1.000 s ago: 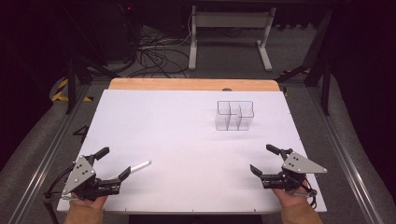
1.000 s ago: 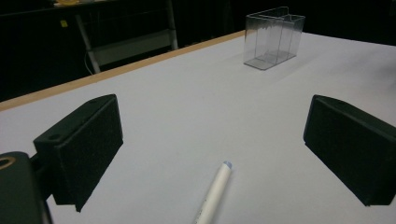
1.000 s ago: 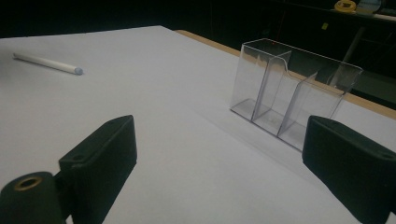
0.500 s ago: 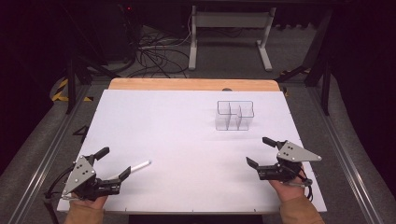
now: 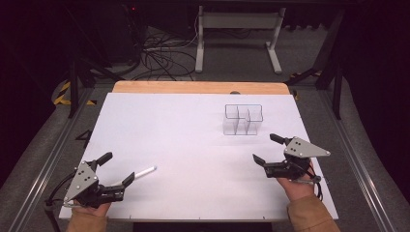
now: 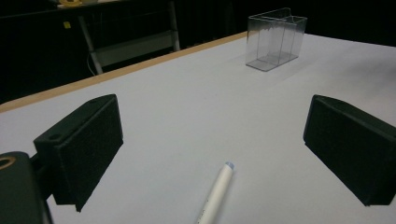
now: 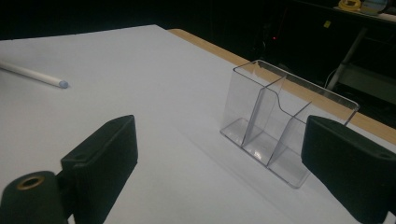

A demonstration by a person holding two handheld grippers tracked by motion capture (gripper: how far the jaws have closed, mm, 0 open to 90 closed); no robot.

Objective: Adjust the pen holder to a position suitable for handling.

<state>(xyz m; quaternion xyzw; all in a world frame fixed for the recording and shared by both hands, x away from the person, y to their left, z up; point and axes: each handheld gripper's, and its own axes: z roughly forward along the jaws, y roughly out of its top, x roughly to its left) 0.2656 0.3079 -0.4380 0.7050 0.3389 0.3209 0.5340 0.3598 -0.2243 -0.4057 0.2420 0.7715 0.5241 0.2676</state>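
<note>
White counter [image 5: 193, 135]: clear divided organizer [image 5: 243, 119], far right, upright. White pen [image 5: 140, 173] near left edge, between left tongs [image 5: 116, 167], wide open, empty. Right tongs [image 5: 265, 148] wide open, empty.

High view looks down; tool views share the clear organizer [image 5: 243, 119].

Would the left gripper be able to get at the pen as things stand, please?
Probably yes. The left gripper is open, and the pen lies flat on the bare table between its jaws, pointing away, with nothing in the way.
</note>
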